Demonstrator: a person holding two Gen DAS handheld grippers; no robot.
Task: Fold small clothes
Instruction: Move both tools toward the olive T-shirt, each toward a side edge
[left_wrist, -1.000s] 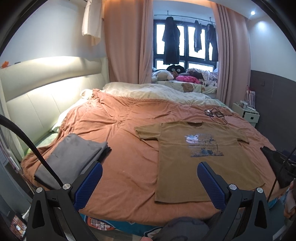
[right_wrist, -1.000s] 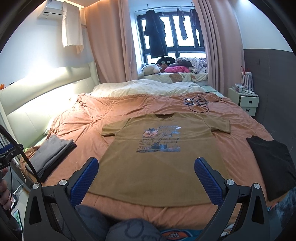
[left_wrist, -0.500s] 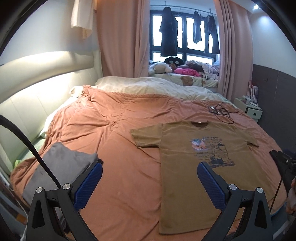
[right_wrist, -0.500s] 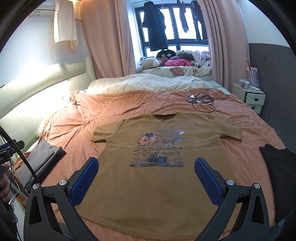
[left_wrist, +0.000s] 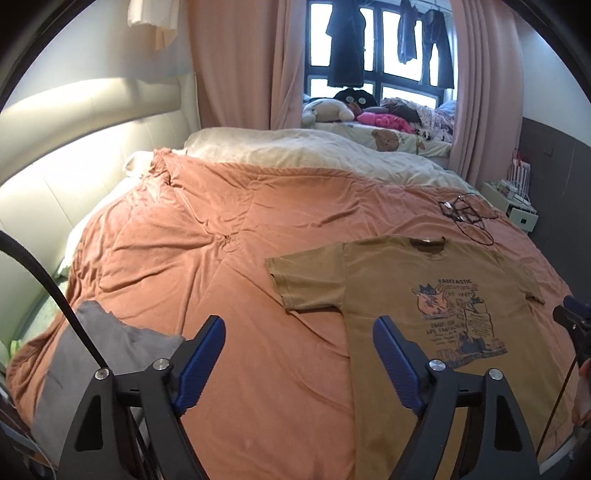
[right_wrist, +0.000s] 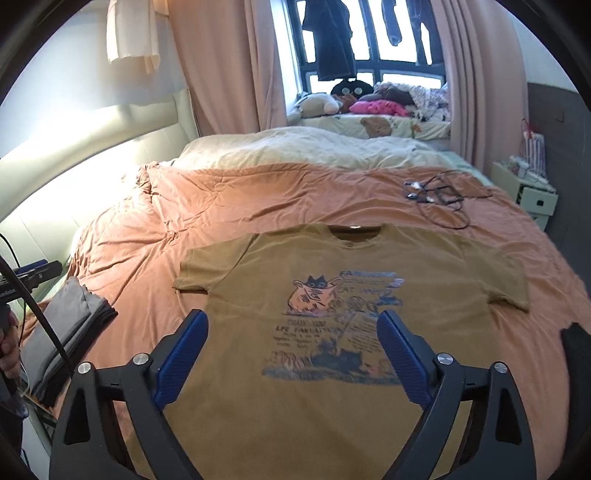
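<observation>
- So, a brown tee (right_wrist: 332, 280) lies flat and face up on the orange duvet (left_wrist: 221, 229), collar toward the window, a cat print (right_wrist: 314, 295) on its chest.
- From the left wrist camera the tee (left_wrist: 424, 295) sits at about 3 o'clock of centre, one sleeve (left_wrist: 303, 280) spread out toward the middle of the bed.
- The left gripper (left_wrist: 299, 354) hangs over bare duvet just left of the tee; its blue-padded jaws are closing, with nothing between them and nothing held.
- The right gripper (right_wrist: 293, 350) hangs over the tee's lower half, pointing down at the print; its jaws are closing too, but the pads are clear of the cloth and grip nothing.
- A folded grey garment (left_wrist: 85, 354) rests at the duvet's edge, at 8 o'clock in the left view.
- A tangle of black cables (right_wrist: 439, 195) lies on the duvet beyond the tee, at 1 o'clock in the right view.
- A dark cloth (right_wrist: 576, 354) shows at the right view's 4 o'clock edge, near the tee's hem; I cannot tell what it is.
</observation>
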